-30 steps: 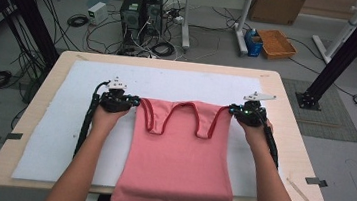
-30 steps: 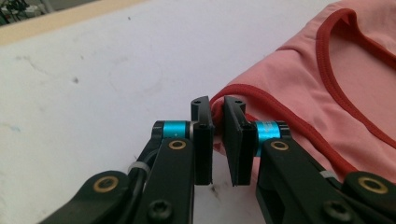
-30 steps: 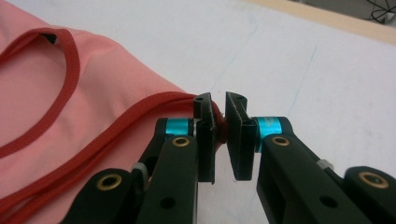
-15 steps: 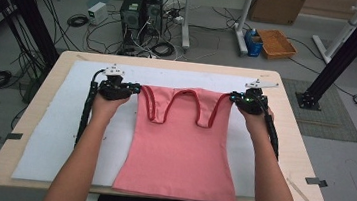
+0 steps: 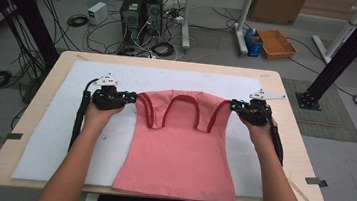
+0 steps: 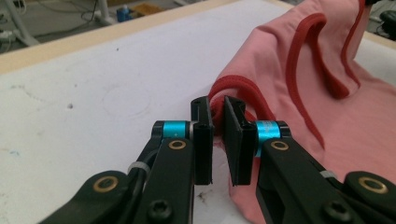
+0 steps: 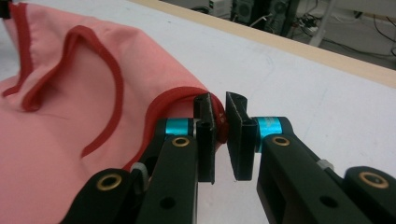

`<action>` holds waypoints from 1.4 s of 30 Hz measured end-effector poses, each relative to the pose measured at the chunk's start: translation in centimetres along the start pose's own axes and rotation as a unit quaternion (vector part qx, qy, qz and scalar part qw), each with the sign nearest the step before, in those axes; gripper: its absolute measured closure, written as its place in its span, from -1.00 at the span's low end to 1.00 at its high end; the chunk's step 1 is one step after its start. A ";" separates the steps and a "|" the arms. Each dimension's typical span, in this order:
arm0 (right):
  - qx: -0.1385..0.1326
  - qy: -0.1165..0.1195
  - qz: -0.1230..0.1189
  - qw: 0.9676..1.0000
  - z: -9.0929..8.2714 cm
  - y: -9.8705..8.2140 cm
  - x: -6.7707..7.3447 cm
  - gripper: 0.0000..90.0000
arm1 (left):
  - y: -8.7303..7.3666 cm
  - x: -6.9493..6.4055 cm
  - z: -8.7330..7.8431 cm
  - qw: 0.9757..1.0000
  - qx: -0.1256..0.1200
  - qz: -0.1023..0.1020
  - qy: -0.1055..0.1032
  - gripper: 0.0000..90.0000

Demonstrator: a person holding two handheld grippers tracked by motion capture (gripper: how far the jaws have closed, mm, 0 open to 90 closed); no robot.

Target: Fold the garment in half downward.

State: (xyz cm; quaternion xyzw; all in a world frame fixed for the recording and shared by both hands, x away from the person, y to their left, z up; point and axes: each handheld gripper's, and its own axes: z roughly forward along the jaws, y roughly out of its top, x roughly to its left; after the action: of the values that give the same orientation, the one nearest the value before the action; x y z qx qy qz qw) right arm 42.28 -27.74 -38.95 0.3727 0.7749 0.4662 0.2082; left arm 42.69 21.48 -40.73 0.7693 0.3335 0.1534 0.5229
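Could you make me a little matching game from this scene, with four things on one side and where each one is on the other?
Things:
1. pink top
2. left gripper
3. orange tray
4. white sheet

Places:
A. on the floor beyond the table
B. spread over the table, under the garment
C. clamped on the garment's corner at the left of the high view
D. stretched between the two grippers, its hem at the near edge

Pairs: 1-D, 2-C, 3-A, 4-B
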 end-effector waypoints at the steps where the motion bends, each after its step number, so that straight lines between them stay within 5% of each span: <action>1: -0.002 0.003 -0.004 1.000 -0.3 -0.1 0.2 0.84 | 0.0 -0.2 -0.2 1.000 0.000 0.005 -0.001 0.82; 11: -0.026 0.032 -0.029 0.999 -3.2 -1.1 1.9 0.84 | -1.2 -2.5 -2.6 0.999 -0.024 0.028 -0.017 0.82; 22: -0.053 0.065 -0.047 0.995 -6.7 -4.3 4.9 0.81 | -2.3 -5.3 -4.9 0.997 -0.039 0.047 -0.053 0.81; 33: -0.034 0.103 -0.056 0.992 -9.4 -8.6 7.3 0.75 | -7.1 -7.5 -7.6 0.995 -0.010 0.031 -0.093 0.79; 38: -0.002 0.119 -0.058 0.991 -9.7 -10.4 8.3 0.56 | -9.5 -8.1 -8.6 0.996 -0.003 0.007 -0.084 0.48; 42: 0.006 0.119 -0.050 0.992 -10.3 -10.8 8.6 0.31 | -9.2 -8.2 -8.9 0.998 -0.004 -0.003 -0.057 0.19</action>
State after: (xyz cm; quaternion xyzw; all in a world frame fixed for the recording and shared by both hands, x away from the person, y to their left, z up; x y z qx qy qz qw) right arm 25.83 -30.06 -43.26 0.2768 0.8147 0.4914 0.1347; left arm 28.28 24.34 -44.59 0.7736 0.3053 0.1091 0.5444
